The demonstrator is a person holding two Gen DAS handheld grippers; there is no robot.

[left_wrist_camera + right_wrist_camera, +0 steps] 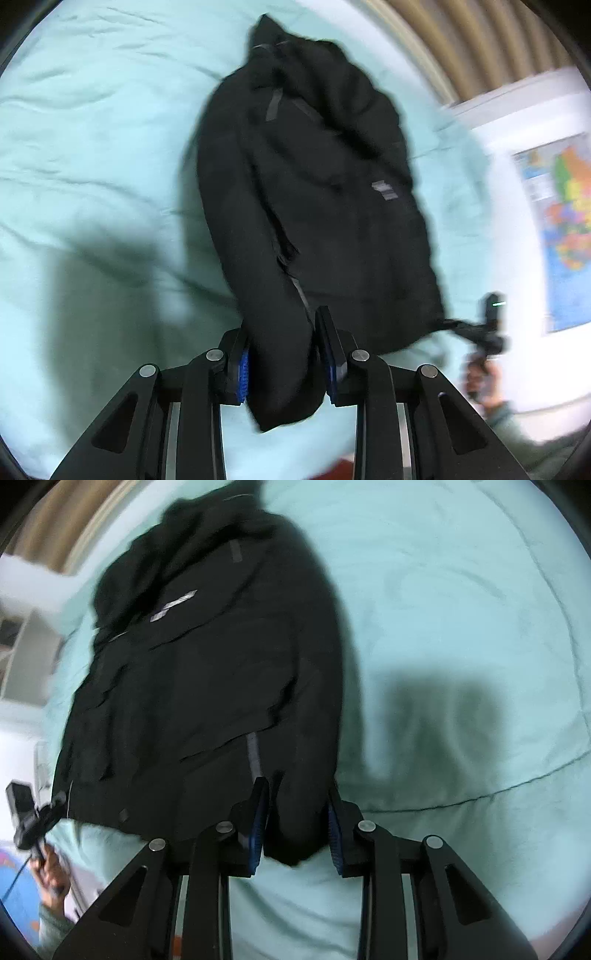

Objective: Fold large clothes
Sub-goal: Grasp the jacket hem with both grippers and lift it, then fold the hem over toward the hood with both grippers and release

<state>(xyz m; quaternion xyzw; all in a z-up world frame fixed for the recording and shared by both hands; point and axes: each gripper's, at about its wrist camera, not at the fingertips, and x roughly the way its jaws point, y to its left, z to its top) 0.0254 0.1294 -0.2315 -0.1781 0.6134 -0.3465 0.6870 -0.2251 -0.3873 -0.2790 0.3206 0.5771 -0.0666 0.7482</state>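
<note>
A large black jacket (317, 192) with grey tape strips lies lengthwise on a pale green bed sheet (92, 155). My left gripper (282, 354) is shut on the jacket's near left hem corner, cloth bunched between its blue pads. In the right wrist view the same jacket (207, 672) lies on the sheet (461, 609), and my right gripper (295, 827) is shut on its near right hem corner. Each gripper also shows in the other's view, the right one at the far hem corner (487, 325) and the left one (26, 812). The hood end points away from me.
A wooden headboard (461, 40) stands at the far end of the bed. A white wall with a coloured map (565, 229) is on one side. Shelving (26, 657) shows past the bed's edge. The grippers cast shadows on the sheet (436, 716).
</note>
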